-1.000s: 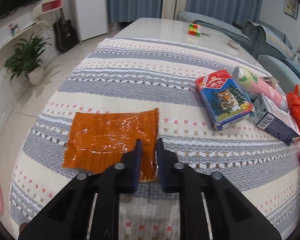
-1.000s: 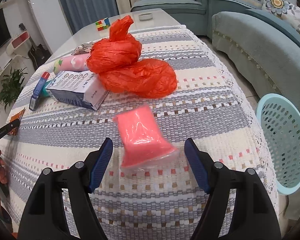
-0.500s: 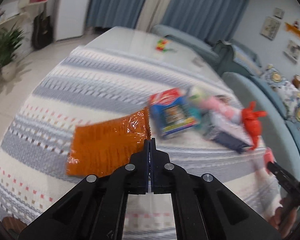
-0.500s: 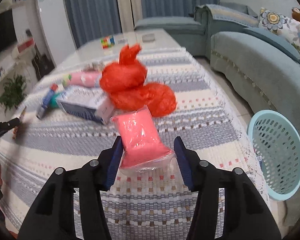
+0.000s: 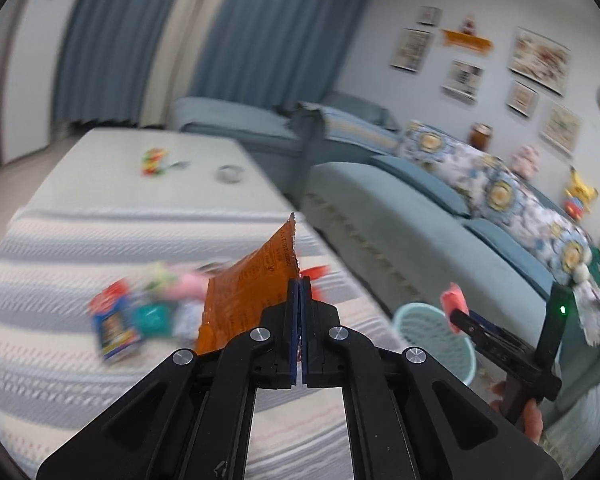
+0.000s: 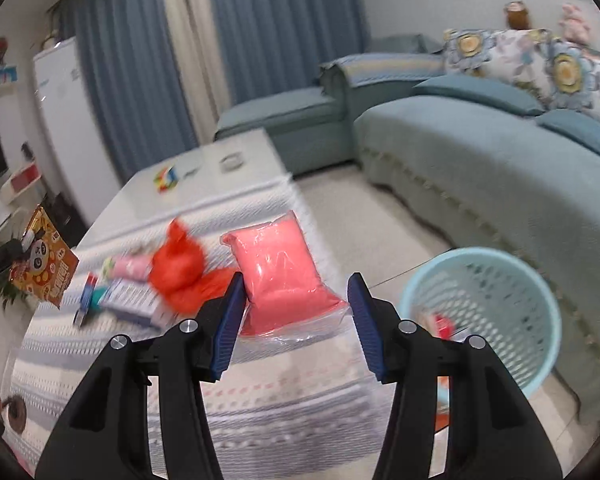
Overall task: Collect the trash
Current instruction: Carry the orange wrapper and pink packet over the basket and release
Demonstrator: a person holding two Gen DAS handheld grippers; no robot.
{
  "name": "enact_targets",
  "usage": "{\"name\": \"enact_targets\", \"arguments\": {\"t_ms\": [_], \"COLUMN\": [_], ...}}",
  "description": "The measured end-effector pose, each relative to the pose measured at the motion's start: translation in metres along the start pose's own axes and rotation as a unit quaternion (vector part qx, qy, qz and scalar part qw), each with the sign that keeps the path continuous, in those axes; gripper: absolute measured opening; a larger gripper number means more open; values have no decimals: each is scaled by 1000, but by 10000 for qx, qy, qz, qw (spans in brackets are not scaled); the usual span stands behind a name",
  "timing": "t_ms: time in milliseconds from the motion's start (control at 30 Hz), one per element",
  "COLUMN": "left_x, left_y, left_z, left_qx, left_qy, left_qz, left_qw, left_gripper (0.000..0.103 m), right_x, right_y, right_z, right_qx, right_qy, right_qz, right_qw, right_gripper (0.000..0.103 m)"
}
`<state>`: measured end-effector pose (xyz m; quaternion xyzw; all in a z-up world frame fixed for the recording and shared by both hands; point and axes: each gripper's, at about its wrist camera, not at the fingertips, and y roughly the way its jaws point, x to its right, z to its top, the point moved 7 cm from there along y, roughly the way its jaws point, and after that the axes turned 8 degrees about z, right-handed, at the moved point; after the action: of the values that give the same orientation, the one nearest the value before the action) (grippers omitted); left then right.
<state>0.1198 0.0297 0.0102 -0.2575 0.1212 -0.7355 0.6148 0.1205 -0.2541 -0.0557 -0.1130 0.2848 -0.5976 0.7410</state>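
Observation:
My left gripper (image 5: 299,284) is shut on an orange snack wrapper (image 5: 248,284) and holds it up above the striped tablecloth (image 5: 60,360). The wrapper also shows at the far left of the right wrist view (image 6: 46,272). My right gripper (image 6: 296,284) is shut on a pink plastic packet (image 6: 284,268), lifted off the table; it also shows in the left wrist view (image 5: 452,300). A light blue trash basket (image 6: 500,280) stands on the floor to the right of the table, with some trash inside; it also shows in the left wrist view (image 5: 432,336).
A red plastic bag (image 6: 180,272), a pink tube (image 6: 128,268), a white-blue carton (image 6: 132,304) and a blue card box (image 5: 114,328) lie on the tablecloth. A Rubik's cube (image 6: 165,178) sits at the table's far end. A teal sofa (image 6: 480,152) runs along the right.
Both grippers have lifted their items off the table and swung right toward the basket. The orange wrapper now hangs upright in the left gripper. The pink packet is raised.

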Motion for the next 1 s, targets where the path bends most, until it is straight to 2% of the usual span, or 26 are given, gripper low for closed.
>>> {"name": "enact_targets", "arguments": {"t_ms": [200,400,467,600,667,800,900,1000], "left_x": [112,199,230,263,280,302,313,317], "left_y": [30,76,100,139,156,184,204,218], "left_z": [10,-13,-28,-61,-81,-117,-139,-151], "left_qx": [-51,-364,-596,-1036,-1303,-1635,-1849,-2023], "left_qy": [655,1078,1227,1494,1654,1931,2110,2101], "left_qz": [-652,-1106,-1283,-1511,-1703,-1837,-1867,-1907], "left_qw": [9957,9873,9823,9717,9627,9499,9415,9373], "left_gripper": [0,0,0,0,0,0,0,3], "right_x": [73,148,168,205,214,230,240,246], "right_y": [-20,-17,-13,-1,5,16,22,28], "right_z": [13,-12,-25,-57,-72,-97,-112,-120], "right_qx": [99,-301,-459,-780,-924,-1158,-1237,-1274], "right_qy": [387,1005,1161,1525,1657,1781,1859,1939], "right_qz": [-587,-1023,-1152,-1362,-1427,-1541,-1628,-1680], "right_qw": [9975,9892,9855,9758,9714,9649,9611,9581], "right_gripper": [49,49,49,49,49,50,51,51]}}
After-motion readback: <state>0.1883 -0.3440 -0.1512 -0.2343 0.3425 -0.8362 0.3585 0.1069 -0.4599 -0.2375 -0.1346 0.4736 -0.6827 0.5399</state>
